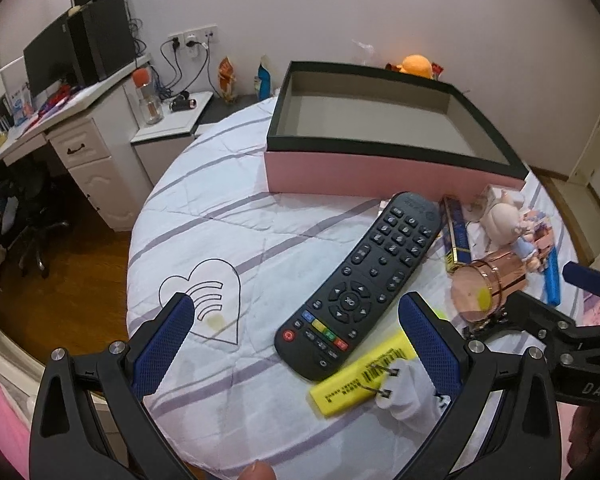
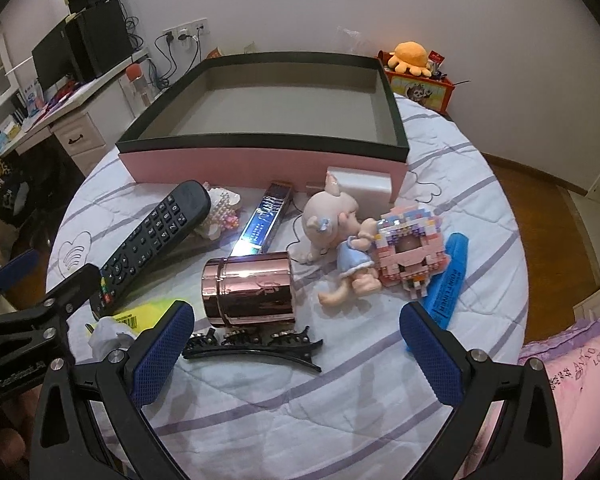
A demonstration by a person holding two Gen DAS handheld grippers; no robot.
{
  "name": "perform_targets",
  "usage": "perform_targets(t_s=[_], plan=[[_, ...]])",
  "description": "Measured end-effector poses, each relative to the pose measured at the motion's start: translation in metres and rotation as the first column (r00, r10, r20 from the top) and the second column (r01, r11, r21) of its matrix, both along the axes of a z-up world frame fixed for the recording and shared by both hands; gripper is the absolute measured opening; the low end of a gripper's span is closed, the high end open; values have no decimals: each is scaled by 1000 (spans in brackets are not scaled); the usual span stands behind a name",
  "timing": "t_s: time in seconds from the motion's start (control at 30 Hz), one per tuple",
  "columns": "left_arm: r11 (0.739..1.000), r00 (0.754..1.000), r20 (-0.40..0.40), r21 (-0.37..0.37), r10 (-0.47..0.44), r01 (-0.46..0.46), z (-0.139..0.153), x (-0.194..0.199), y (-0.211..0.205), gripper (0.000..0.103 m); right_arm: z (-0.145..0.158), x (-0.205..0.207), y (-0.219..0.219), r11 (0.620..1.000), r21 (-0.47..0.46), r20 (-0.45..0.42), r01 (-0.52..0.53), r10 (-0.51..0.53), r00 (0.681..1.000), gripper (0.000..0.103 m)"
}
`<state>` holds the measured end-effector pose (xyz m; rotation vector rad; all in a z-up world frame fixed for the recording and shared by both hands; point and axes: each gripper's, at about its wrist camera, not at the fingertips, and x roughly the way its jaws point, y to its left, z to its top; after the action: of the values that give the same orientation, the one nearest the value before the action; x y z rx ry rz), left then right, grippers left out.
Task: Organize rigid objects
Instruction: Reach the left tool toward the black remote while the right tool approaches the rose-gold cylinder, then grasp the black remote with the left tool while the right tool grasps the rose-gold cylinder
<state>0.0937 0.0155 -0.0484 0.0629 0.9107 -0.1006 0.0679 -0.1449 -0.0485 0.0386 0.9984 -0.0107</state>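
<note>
A pink box (image 1: 380,176) (image 2: 260,164) with a dark rim stands open at the back of the round table. A black remote (image 1: 360,284) (image 2: 152,240) lies in front of it. My left gripper (image 1: 296,344) is open just above the cloth, with the remote's lower end and a yellow flat pack (image 1: 364,376) between its fingers. My right gripper (image 2: 296,352) is open over a black hair clip (image 2: 256,346), close behind a rose-gold cylinder (image 2: 248,288) (image 1: 488,288). A doll (image 2: 336,236), a pink brick model (image 2: 410,248), a blue marker (image 2: 448,276) and a blue bar box (image 2: 266,216) lie nearby.
A white crumpled tissue (image 1: 412,392) (image 2: 108,332) lies by the yellow pack. A white block (image 2: 360,184) leans on the box. A desk with monitor (image 1: 60,52) stands left, past the table edge. Pink bedding (image 2: 572,380) is at lower right. A wall (image 1: 340,8) is behind.
</note>
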Motion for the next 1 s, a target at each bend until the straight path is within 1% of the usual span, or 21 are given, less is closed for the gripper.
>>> perform_targets(t_s=[0.07, 0.23, 0.3, 0.37, 0.4, 0.47, 0.53, 0.63, 0.7, 0.77, 0.83, 0.9, 1.0], plan=[[1000, 1000, -14, 11, -16, 16, -3, 5, 0, 103, -1, 3, 1, 1000, 4, -6, -3, 3, 1000, 99], [992, 988, -85, -4, -127, 127, -14, 16, -3, 103, -5, 11, 3, 1000, 15, -21, -16, 16, 1000, 98], [986, 982, -96, 23, -165, 168, -18, 20, -8, 103, -6, 15, 7, 1000, 14, -25, -23, 24, 999, 97], [977, 975, -105, 64, -197, 204, -23, 25, -15, 103, -8, 20, 9, 1000, 8, -37, -29, 30, 999, 91], [973, 971, -111, 70, -211, 219, -25, 27, -18, 103, -10, 21, 10, 999, 7, -44, -32, 32, 998, 90], [969, 965, -125, 64, -229, 238, -28, 34, -21, 103, -14, 24, 10, 999, 9, -61, -32, 32, 998, 79], [966, 960, -138, 55, -243, 252, -31, 41, -24, 103, -18, 26, 9, 999, 29, -79, -29, 31, 996, 74], [963, 953, -160, 42, -257, 267, -37, 50, -27, 103, -19, 30, 11, 999, 30, -80, -31, 34, 996, 73], [962, 948, -173, 15, -266, 273, -40, 55, -28, 103, -19, 33, 13, 999, 30, -83, -37, 39, 996, 71], [961, 945, -181, -10, -274, 277, -42, 61, -29, 103, -23, 37, 17, 998, 29, -94, -50, 52, 994, 64], [959, 943, -177, -16, -282, 283, -43, 63, -30, 101, -28, 37, 18, 997, 41, -113, -58, 62, 992, 55], [955, 940, -169, -35, -297, 296, -44, 65, -31, 99, -31, 38, 17, 997, 49, -112, -58, 63, 992, 55], [951, 938, -155, -37, -310, 308, -43, 65, -31, 89, -29, 38, 13, 996, 76, -100, -54, 61, 993, 55]])
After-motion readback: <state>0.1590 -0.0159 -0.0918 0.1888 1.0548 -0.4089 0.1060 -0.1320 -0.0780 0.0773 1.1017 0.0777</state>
